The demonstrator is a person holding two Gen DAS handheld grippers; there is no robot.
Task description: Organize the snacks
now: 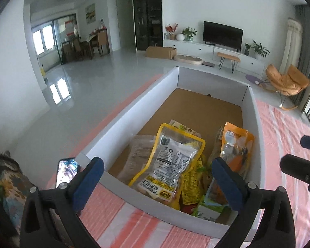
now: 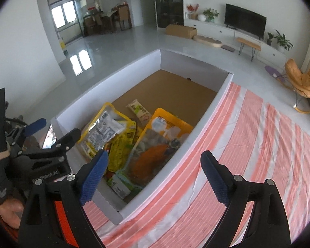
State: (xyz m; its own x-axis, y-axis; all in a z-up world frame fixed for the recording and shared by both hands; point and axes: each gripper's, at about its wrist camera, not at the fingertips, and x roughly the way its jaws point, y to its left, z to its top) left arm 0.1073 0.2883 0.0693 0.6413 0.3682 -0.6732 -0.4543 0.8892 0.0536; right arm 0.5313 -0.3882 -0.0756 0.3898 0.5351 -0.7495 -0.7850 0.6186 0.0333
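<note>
A white-walled box (image 1: 134,107) with a brown cardboard floor sits on the striped cloth, snack packs piled at its near end. On top lie a yellow-rimmed clear pouch (image 1: 171,157) and an orange pouch (image 1: 236,142); a yellow packet (image 2: 122,150), a green-and-white pack (image 2: 122,186) and a small beige pack (image 2: 139,109) lie around them. My left gripper (image 1: 157,162) hangs open above the box's near wall, nothing between its blue pads. My right gripper (image 2: 154,154) stands open over the box's right wall, empty too. Each gripper shows at the edge of the other's view.
A phone (image 1: 67,171) with a lit screen lies just left of the box. The pink-and-white striped cloth (image 2: 258,144) stretches to the right. The far half of the box floor is bare. A gloved hand (image 2: 0,186) holds the left gripper. Grey floor lies beyond the table edge.
</note>
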